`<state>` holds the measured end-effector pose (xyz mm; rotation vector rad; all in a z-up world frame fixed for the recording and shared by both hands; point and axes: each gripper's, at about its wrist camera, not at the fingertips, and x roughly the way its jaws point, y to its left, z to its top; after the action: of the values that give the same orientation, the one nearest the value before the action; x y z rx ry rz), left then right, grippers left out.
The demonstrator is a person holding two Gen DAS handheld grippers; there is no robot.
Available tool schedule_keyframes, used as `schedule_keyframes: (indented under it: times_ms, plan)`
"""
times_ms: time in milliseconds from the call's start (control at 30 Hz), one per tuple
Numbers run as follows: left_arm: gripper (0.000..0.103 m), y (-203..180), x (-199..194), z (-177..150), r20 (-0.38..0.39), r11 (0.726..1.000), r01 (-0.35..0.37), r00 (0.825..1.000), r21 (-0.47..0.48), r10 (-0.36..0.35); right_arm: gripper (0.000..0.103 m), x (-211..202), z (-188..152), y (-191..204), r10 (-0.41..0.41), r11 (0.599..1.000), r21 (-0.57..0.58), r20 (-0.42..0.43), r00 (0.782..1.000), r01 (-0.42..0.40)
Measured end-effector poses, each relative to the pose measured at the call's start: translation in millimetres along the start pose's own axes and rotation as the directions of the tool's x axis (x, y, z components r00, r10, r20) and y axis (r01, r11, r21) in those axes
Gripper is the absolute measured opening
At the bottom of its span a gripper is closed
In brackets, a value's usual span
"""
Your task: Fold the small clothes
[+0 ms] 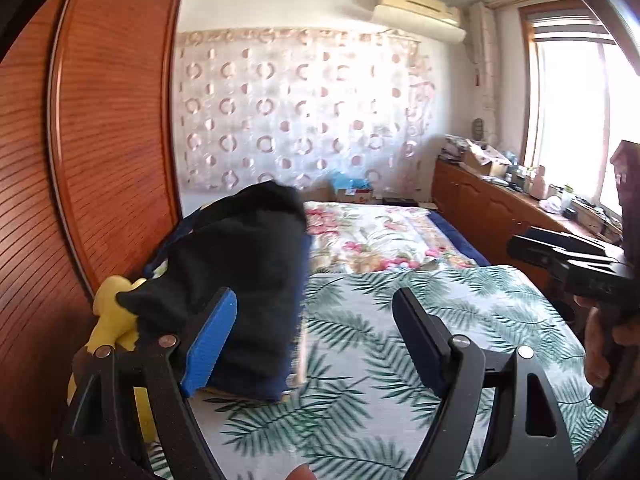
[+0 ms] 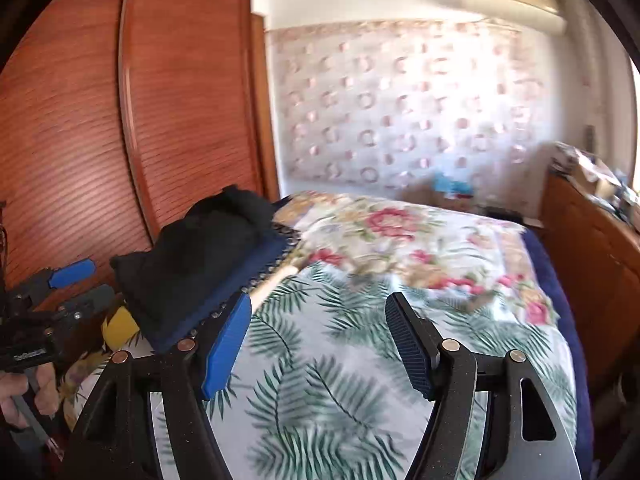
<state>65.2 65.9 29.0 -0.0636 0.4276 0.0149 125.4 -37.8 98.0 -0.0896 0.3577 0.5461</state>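
The wide bed with a white sheet printed with green palm leaves (image 1: 400, 340) fills both views, and a floral quilt (image 2: 420, 248) lies farther along it. A pile of black folded clothes (image 1: 240, 272) rests on a dark blue cushion (image 2: 224, 292) at the bed's left edge, near the wooden wardrobe (image 1: 100, 120). The left gripper (image 1: 314, 336) and the right gripper (image 2: 320, 344) both hover above the sheet with fingers spread wide, holding nothing.

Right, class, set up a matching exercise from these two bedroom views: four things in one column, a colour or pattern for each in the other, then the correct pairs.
Things:
1. folded garment
2. near bedspread
3. wardrobe door
4. soft toy

Descriptions:
A. reddish-brown wood
B. yellow
C. black
D. green palm leaves on white

Pairs: 1-C, 2-D, 3-A, 4-B
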Motion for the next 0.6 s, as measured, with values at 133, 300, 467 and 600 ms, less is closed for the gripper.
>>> schedule_keyframes:
  times_ms: [133, 300, 467, 600]
  plan:
    - [0.081, -18, -9, 7, 0.02, 0.999, 0.038, 0.999, 0.023, -0.039, 0.072, -55, -12, 10, -0.071, 0.997, 0.04, 0.06, 0.996, 0.068]
    - [0.081, -47, -27, 20, 0.051, 0.996, 0.063, 0.997, 0.056, -0.066, 0.072, -106, -22, 31, -0.16, 0.987, 0.043, 0.105, 0.981, 0.156]
    - [0.081, -61, -35, 26, 0.07, 0.996, 0.052, 0.996, 0.073, -0.057, 0.072, -131, -41, 51, -0.207, 0.977, 0.071, 0.131, 0.97, 0.199]
    - [0.081, -67, -38, 25, 0.069, 0.994, 0.071, 0.995, 0.079, -0.077, 0.072, -126, -52, 62, -0.221, 0.973, 0.1, 0.128, 0.967, 0.209]
